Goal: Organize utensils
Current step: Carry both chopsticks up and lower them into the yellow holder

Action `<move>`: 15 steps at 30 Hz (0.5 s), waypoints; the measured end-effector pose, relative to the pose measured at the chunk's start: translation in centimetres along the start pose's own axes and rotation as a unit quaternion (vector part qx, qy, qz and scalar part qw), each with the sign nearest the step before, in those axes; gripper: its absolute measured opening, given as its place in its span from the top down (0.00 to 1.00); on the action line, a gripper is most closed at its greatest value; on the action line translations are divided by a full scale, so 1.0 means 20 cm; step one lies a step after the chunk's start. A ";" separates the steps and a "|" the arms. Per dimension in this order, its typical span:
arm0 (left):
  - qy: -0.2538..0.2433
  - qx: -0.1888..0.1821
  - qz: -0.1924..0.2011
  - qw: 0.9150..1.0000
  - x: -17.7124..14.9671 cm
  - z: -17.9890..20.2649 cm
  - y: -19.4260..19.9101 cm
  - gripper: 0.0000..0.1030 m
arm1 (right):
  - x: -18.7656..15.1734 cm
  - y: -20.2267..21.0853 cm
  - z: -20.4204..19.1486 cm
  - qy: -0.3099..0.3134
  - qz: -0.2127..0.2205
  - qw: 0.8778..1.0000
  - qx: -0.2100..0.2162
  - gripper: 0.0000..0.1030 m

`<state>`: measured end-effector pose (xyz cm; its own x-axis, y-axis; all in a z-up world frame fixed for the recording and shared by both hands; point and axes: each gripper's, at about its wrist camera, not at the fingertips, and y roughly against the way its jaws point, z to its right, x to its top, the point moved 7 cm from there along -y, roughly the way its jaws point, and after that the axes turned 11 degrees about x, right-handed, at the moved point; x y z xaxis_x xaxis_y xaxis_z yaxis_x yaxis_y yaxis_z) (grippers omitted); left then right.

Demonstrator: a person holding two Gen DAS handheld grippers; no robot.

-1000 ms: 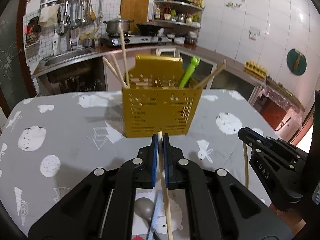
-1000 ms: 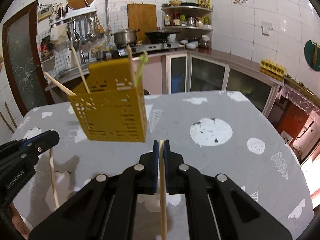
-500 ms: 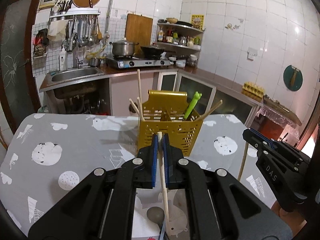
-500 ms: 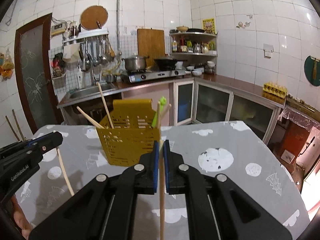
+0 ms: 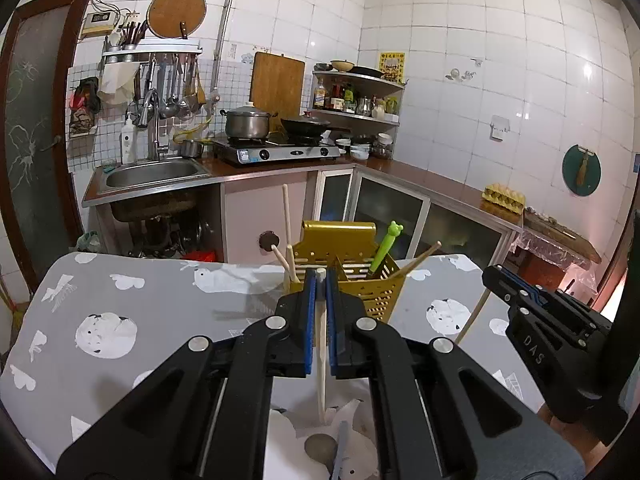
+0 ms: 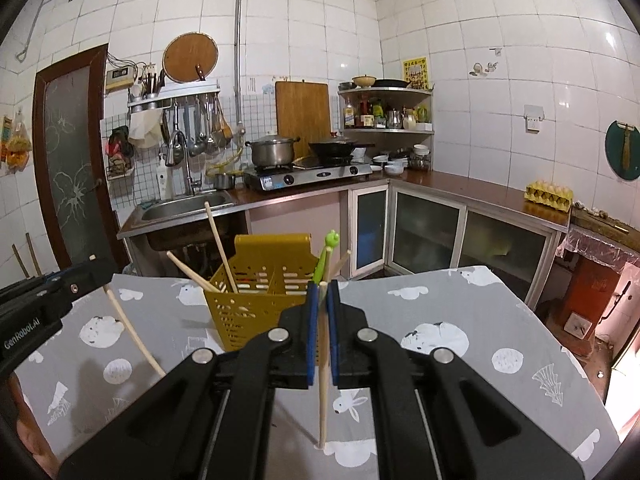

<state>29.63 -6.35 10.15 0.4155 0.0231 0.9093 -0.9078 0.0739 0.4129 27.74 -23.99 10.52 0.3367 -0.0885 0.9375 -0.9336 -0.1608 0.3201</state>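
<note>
Each gripper, left and right, has its jaws clamped on one chopstick. The yellow holder stands near the counter's far edge, holding chopsticks.

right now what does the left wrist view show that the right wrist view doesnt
Only the left wrist view shows a grey spoon lying on white paper under the left tongs.

Only the right wrist view shows the dark door in full and the bare tablecloth ahead.

Both show the yellow utensil holder with its green frog-topped utensil, and each tongs shut on a wooden chopstick.
</note>
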 end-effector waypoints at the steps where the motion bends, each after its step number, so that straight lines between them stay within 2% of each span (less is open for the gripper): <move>1: 0.000 0.000 0.001 1.000 0.01 0.00 0.00 0.97 | 0.01 0.00 0.00 0.000 0.002 1.000 0.000 0.95; 8: -0.004 0.004 0.015 1.000 0.09 -0.01 -0.01 0.97 | 0.08 -0.02 0.01 -0.002 0.011 1.000 0.005 0.95; 15: -0.012 0.006 0.039 0.999 0.24 -0.01 0.02 0.97 | 0.21 -0.01 0.01 0.001 0.020 1.000 0.012 0.95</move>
<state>31.35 -5.93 14.66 0.3431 0.0053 0.9393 -0.9377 0.0600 0.3421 29.43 -24.43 14.42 0.2982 -0.0945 0.9498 -0.9434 -0.1805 0.2782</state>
